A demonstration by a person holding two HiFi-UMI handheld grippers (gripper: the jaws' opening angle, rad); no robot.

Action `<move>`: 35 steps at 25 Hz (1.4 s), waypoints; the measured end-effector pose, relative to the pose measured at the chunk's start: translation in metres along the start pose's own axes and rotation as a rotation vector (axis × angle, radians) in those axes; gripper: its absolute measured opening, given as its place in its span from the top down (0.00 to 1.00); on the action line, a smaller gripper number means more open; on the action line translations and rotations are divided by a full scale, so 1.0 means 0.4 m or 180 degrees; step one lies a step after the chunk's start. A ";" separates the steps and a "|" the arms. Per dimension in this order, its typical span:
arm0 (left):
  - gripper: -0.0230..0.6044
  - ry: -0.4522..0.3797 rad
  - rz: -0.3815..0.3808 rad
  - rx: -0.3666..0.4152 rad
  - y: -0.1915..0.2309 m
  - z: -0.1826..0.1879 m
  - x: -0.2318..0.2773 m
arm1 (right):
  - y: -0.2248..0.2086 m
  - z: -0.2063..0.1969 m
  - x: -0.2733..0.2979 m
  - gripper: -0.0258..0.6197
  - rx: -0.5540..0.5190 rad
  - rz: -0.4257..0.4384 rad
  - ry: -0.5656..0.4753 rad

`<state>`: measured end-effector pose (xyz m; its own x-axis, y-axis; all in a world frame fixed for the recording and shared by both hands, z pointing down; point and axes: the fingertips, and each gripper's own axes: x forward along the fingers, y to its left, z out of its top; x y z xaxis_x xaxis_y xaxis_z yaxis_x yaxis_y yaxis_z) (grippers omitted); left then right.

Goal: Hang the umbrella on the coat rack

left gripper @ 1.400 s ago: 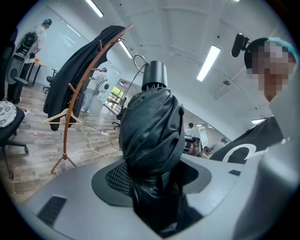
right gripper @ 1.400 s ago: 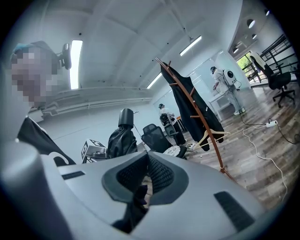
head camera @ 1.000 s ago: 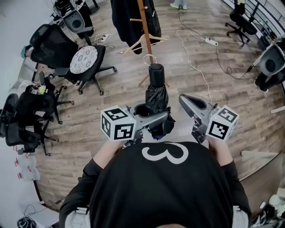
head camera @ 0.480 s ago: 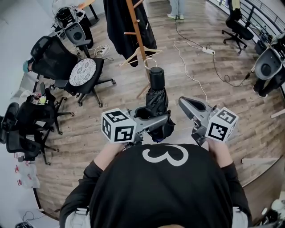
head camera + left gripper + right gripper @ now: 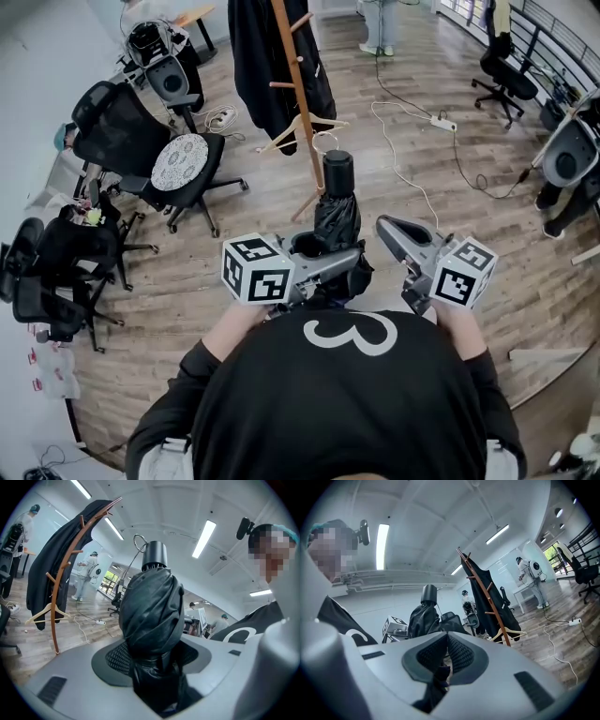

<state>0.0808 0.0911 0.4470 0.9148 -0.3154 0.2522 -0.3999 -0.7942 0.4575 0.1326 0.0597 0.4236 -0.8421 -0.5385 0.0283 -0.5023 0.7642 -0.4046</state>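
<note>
A folded black umbrella [image 5: 335,214] stands upright in front of me, its cylindrical black handle [image 5: 337,173] on top with a thin wire loop [image 5: 137,540]. My left gripper [image 5: 328,263] is shut on the umbrella's lower fabric [image 5: 152,611], which fills the gap between its jaws. My right gripper [image 5: 386,228] is held just right of the umbrella, apart from it, jaws together with nothing gripped [image 5: 446,641]. The wooden coat rack [image 5: 298,84] stands ahead with a black coat [image 5: 258,56] hanging on it. It also shows in the left gripper view [image 5: 63,569] and the right gripper view [image 5: 487,597].
A bare wooden hanger [image 5: 302,127] hangs low on the rack. Black office chairs [image 5: 187,155] crowd the left side, another chair [image 5: 506,70] stands far right. A white cable and power strip [image 5: 441,122] lie on the wood floor right of the rack.
The coat rack has come closer and stands taller in view. The umbrella stays held upright in the left gripper, and the right gripper keeps its place beside it.
</note>
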 end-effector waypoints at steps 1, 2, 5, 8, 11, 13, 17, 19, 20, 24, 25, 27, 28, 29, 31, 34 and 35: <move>0.55 -0.0003 -0.0003 0.0003 0.009 0.005 -0.001 | -0.004 0.000 0.010 0.92 0.0001 0.0003 0.0004; 0.55 -0.0008 -0.0008 0.0006 0.018 0.010 -0.002 | -0.009 0.002 0.021 0.92 0.0001 0.0003 0.0008; 0.55 -0.0031 -0.0030 -0.0002 0.053 0.036 -0.001 | -0.031 0.018 0.054 0.92 -0.0013 -0.0016 0.0010; 0.55 -0.0041 -0.0017 0.0029 0.097 0.063 0.008 | -0.061 0.036 0.092 0.92 -0.0030 -0.0034 0.0008; 0.55 -0.0049 -0.0044 0.0046 0.144 0.096 0.025 | -0.102 0.050 0.132 0.92 -0.0056 -0.0058 0.0042; 0.55 -0.0060 -0.0074 0.0036 0.179 0.123 0.033 | -0.131 0.065 0.162 0.92 -0.0065 -0.0086 0.0063; 0.55 -0.0053 -0.0105 0.0012 0.252 0.172 0.048 | -0.186 0.097 0.222 0.92 -0.0091 -0.0131 0.0105; 0.55 -0.0050 -0.0125 0.0007 0.288 0.202 0.055 | -0.216 0.124 0.251 0.92 -0.0127 -0.0154 0.0112; 0.55 -0.0051 -0.0133 0.0011 0.307 0.220 0.059 | -0.232 0.140 0.267 0.92 -0.0149 -0.0167 0.0112; 0.55 -0.0046 -0.0151 0.0035 0.386 0.291 0.071 | -0.290 0.200 0.346 0.92 -0.0208 -0.0173 0.0094; 0.55 -0.0045 -0.0153 0.0036 0.405 0.306 0.072 | -0.300 0.212 0.368 0.92 -0.0217 -0.0160 0.0090; 0.55 -0.0052 -0.0161 0.0030 0.442 0.338 0.074 | -0.320 0.237 0.411 0.92 -0.0244 -0.0132 0.0092; 0.55 -0.0059 -0.0169 0.0022 0.459 0.355 0.076 | -0.331 0.251 0.430 0.92 -0.0263 -0.0125 0.0096; 0.55 -0.0066 -0.0181 0.0011 0.475 0.372 0.078 | -0.344 0.266 0.448 0.92 -0.0282 -0.0123 0.0097; 0.55 -0.0070 -0.0200 0.0004 0.506 0.403 0.079 | -0.368 0.294 0.481 0.92 -0.0301 -0.0131 0.0082; 0.55 -0.0064 -0.0195 0.0050 0.555 0.443 0.073 | -0.397 0.326 0.533 0.92 -0.0297 -0.0132 0.0042; 0.55 -0.0070 -0.0194 0.0068 0.573 0.458 0.071 | -0.406 0.336 0.552 0.92 -0.0310 -0.0133 0.0039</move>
<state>0.0252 -0.1949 0.4027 0.9386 -0.2771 0.2056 -0.3422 -0.8231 0.4532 0.0546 -0.2309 0.3726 -0.8221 -0.5667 0.0547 -0.5532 0.7724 -0.3120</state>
